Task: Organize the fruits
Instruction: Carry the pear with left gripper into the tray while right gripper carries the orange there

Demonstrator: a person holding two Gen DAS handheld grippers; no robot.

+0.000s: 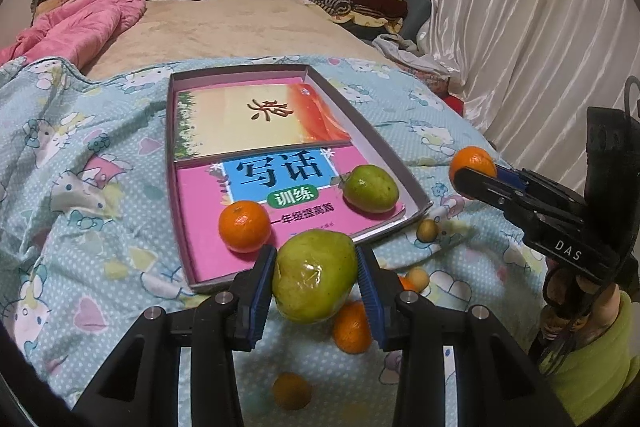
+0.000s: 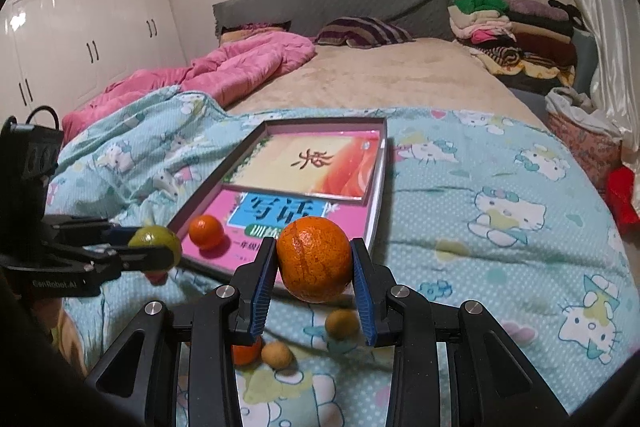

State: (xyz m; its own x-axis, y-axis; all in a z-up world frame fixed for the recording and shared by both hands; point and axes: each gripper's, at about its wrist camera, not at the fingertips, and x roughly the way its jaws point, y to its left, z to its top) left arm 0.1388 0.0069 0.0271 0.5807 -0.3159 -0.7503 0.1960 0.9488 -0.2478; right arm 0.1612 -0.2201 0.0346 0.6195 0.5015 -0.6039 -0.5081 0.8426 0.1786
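My left gripper (image 1: pixel 316 283) is shut on a green pear (image 1: pixel 314 277) and holds it above the near edge of a shallow box (image 1: pixel 404 163) lined with books. In the box lie an orange (image 1: pixel 244 225) and a second green pear (image 1: pixel 371 188). My right gripper (image 2: pixel 314 267) is shut on an orange (image 2: pixel 314 259) and holds it over the near right corner of the box (image 2: pixel 378 195). The right gripper also shows in the left wrist view (image 1: pixel 474 173), and the left gripper in the right wrist view (image 2: pixel 156 247).
Loose fruit lies on the blue Hello Kitty quilt (image 1: pixel 80 187) near the box: an orange (image 1: pixel 352 327), small yellow fruits (image 1: pixel 427 230) (image 2: pixel 277 355) (image 2: pixel 341 323). A pink duvet (image 2: pixel 208 75) lies behind, folded clothes (image 2: pixel 516 27) at the headboard, curtains on the right.
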